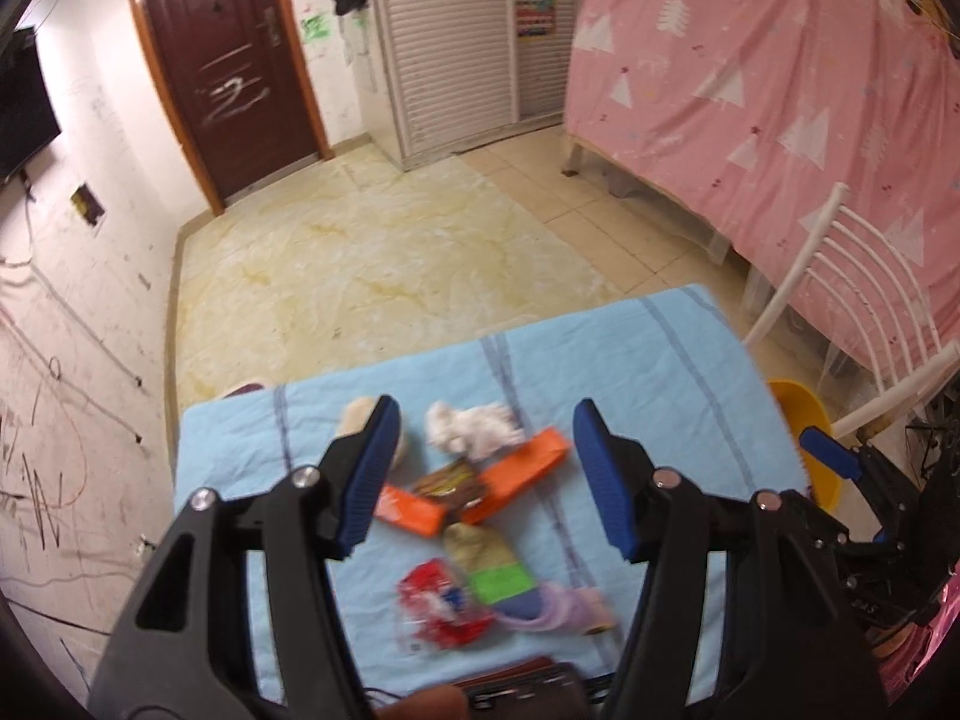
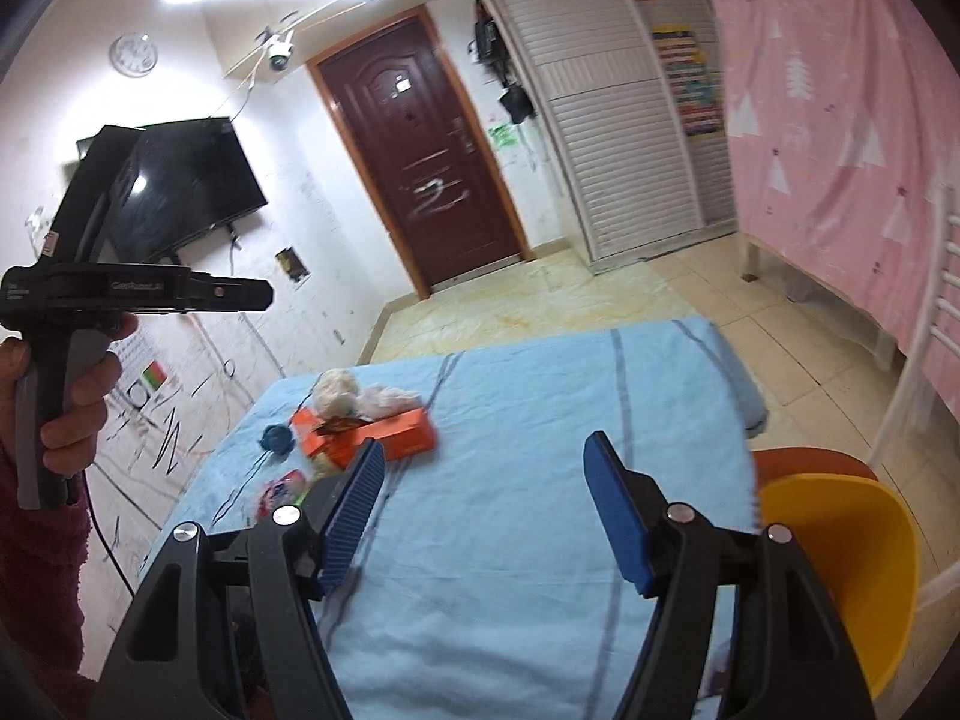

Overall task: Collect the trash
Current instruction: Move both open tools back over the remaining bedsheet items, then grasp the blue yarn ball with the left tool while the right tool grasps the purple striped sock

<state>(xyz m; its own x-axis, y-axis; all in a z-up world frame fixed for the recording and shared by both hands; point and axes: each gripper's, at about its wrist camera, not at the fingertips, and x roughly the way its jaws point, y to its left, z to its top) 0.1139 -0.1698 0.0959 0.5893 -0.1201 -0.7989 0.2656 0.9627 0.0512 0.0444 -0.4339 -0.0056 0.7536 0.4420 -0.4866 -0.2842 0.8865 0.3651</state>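
Note:
Trash lies on a table with a light blue cloth [image 1: 660,360]: a crumpled white tissue [image 1: 471,427], an orange box [image 1: 522,474], a smaller orange packet [image 1: 411,510], a brown wrapper [image 1: 450,483], a red and white wrapper [image 1: 441,603], a green-labelled packet [image 1: 498,570] and a purple wrapper [image 1: 564,606]. My left gripper [image 1: 483,474] is open and empty, held above this pile. My right gripper [image 2: 483,510] is open and empty over bare cloth [image 2: 540,396], to the right of the orange box [image 2: 390,432] and the tissue [image 2: 360,399]. A yellow bin [image 2: 840,570] stands at the table's right edge.
A beige round object [image 1: 363,414] sits at the pile's left. A blue lid [image 2: 276,438] lies near the table's left edge. A white chair [image 1: 840,300] and a pink-covered bed [image 1: 780,90] are on the right. The other gripper's handle [image 2: 78,294] is held at the left.

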